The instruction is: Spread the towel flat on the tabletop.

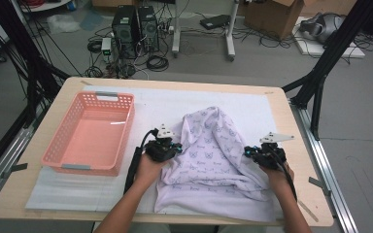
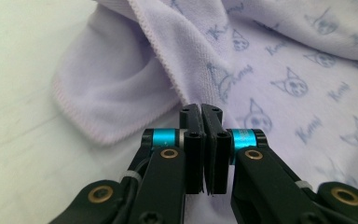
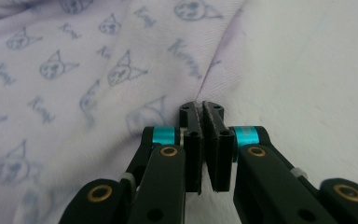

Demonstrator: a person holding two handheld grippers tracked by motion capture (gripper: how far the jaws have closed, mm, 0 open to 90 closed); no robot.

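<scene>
Pink basket [image 1: 90, 133]: stands on the table [image 1: 301, 141] at left, holding nothing. Left gripper [image 1: 167, 148]: jaws clenched at the towel's left edge. Towel [image 1: 213, 155]: lavender, cat-face print, crumpled at table centre between both grippers. Right gripper [image 1: 260, 153]: jaws clenched at the towel's right edge.

Both grippers, left gripper [image 1: 177, 147] and right gripper [image 1: 247, 152], jaws closed.

Lilac towel [image 1: 213, 150] with cat-face print, rumpled, heaped on the table, spread between left gripper [image 1: 175, 148] and right gripper [image 1: 250, 152]
</scene>
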